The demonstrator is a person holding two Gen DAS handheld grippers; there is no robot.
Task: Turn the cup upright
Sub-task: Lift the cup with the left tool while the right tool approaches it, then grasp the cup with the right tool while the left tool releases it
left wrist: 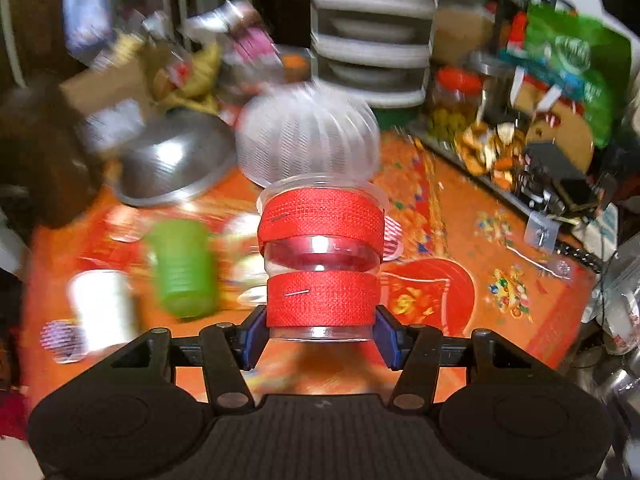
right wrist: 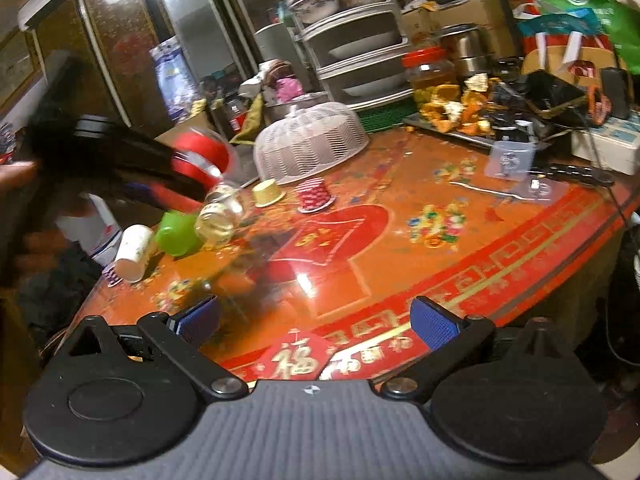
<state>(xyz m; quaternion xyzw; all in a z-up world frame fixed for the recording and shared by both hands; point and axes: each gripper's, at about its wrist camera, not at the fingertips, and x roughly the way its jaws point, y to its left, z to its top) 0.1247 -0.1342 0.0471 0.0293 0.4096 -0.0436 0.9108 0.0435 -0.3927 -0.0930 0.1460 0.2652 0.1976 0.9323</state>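
Note:
My left gripper [left wrist: 320, 334] is shut on a clear plastic cup with two red tape bands [left wrist: 320, 264] and holds it in the air above the orange table. In the right wrist view the same cup [right wrist: 206, 174] shows blurred at the left, tilted, held by the left gripper's dark arm. My right gripper [right wrist: 316, 322] is open and empty over the table's front edge. A green cup [left wrist: 184, 270] and a white cup [left wrist: 104, 308] lie on their sides at the left; they also show in the right wrist view as the green cup [right wrist: 176, 234] and the white cup [right wrist: 134, 252].
A white mesh food cover [right wrist: 312, 142] and a steel bowl [left wrist: 172, 168] stand at the back. A small gold cup [right wrist: 267, 193] and a red patterned cup [right wrist: 314, 196] stand upside down mid-table. A rack of dishes [right wrist: 352, 36], jars and clutter line the back right.

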